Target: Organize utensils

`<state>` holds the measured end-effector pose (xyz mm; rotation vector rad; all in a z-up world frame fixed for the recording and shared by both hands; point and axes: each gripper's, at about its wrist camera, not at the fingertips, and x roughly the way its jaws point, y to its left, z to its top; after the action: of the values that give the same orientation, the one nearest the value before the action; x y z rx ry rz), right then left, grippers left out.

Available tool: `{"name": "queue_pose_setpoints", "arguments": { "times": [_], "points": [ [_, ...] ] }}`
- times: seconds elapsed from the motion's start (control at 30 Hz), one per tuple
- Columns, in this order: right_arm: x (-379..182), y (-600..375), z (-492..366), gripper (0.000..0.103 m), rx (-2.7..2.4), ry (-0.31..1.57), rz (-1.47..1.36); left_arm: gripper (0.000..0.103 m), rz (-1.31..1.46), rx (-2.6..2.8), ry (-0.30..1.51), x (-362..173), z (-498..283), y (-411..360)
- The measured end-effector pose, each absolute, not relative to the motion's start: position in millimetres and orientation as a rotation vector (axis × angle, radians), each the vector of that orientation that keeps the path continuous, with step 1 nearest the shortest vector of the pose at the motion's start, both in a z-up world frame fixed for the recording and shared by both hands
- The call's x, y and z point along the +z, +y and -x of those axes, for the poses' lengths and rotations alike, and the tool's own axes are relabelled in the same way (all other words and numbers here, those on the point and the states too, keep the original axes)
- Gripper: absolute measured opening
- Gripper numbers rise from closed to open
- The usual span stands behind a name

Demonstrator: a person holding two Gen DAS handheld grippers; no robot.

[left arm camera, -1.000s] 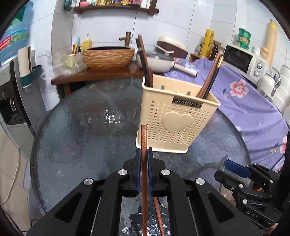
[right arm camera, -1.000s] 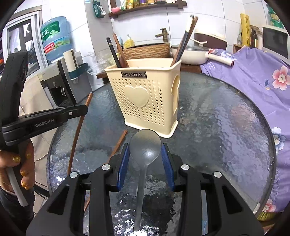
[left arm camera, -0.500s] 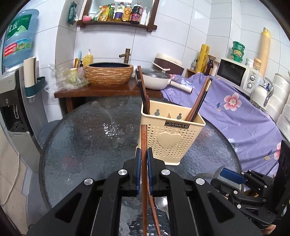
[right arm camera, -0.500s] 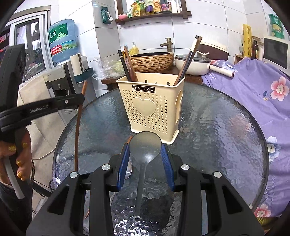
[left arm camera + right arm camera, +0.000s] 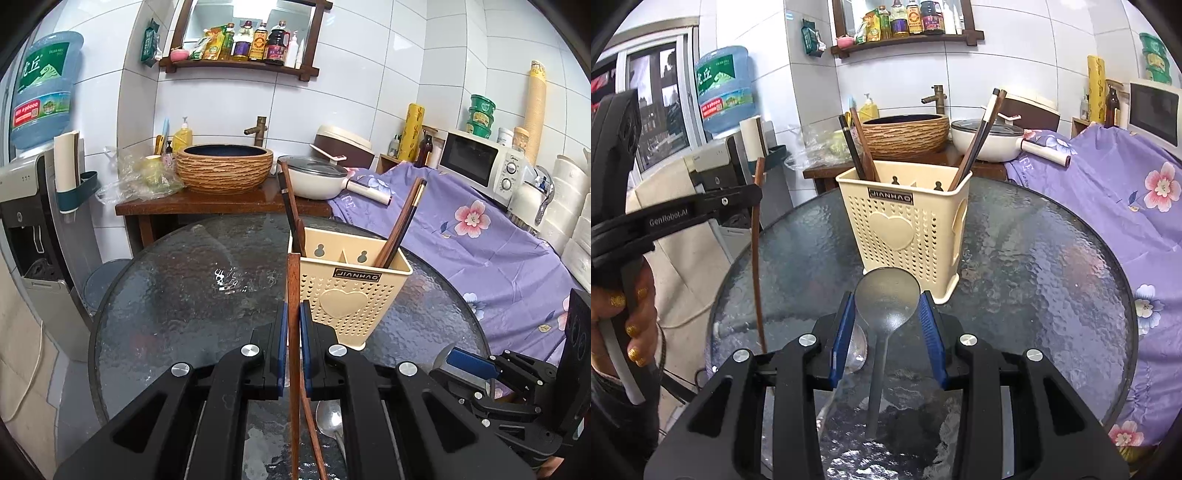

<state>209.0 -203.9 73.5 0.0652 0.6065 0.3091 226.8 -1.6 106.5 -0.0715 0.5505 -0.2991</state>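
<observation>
A cream perforated utensil holder point(image 5: 351, 295) point(image 5: 905, 229) stands on the round glass table point(image 5: 177, 302), with chopsticks in its left and right compartments. My left gripper point(image 5: 291, 332) is shut on a brown wooden chopstick point(image 5: 293, 288), held upright above the table in front of the holder; it also shows in the right wrist view point(image 5: 756, 236). My right gripper point(image 5: 886, 325) is shut on a grey spoon point(image 5: 886, 295), bowl up, in front of the holder. Another chopstick point(image 5: 314, 435) and a metal spoon point(image 5: 330, 421) lie on the table below.
A wooden side table with a woven basin point(image 5: 225, 168) and a pan point(image 5: 314, 181) stands behind the glass table. A purple flowered cloth point(image 5: 480, 240) covers the counter at right, with a microwave point(image 5: 484, 166). A water dispenser point(image 5: 33, 206) stands left.
Both grippers have risen and drawn back from the holder, which now looks smaller and lower. The chopstick and the grey spoon stay gripped.
</observation>
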Motion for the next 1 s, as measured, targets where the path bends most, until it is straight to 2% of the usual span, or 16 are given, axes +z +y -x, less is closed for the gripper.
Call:
{"name": "queue_pose_setpoints", "arguments": {
  "times": [0.47, 0.83, 1.0],
  "points": [
    [134, -204, -225, 0.037, 0.352, 0.509, -0.093, 0.006, 0.068, -0.37, 0.461, 163, -229, -8],
    [222, -210, -272, 0.037, 0.296, 0.367, -0.1, 0.006, 0.09, -0.395, 0.368, 257, -257, -22],
    [243, -212, -295, 0.037, 0.242, 0.305, -0.101, 0.006, 0.105, -0.346, 0.321, 283, -275, -30]
  ]
}}
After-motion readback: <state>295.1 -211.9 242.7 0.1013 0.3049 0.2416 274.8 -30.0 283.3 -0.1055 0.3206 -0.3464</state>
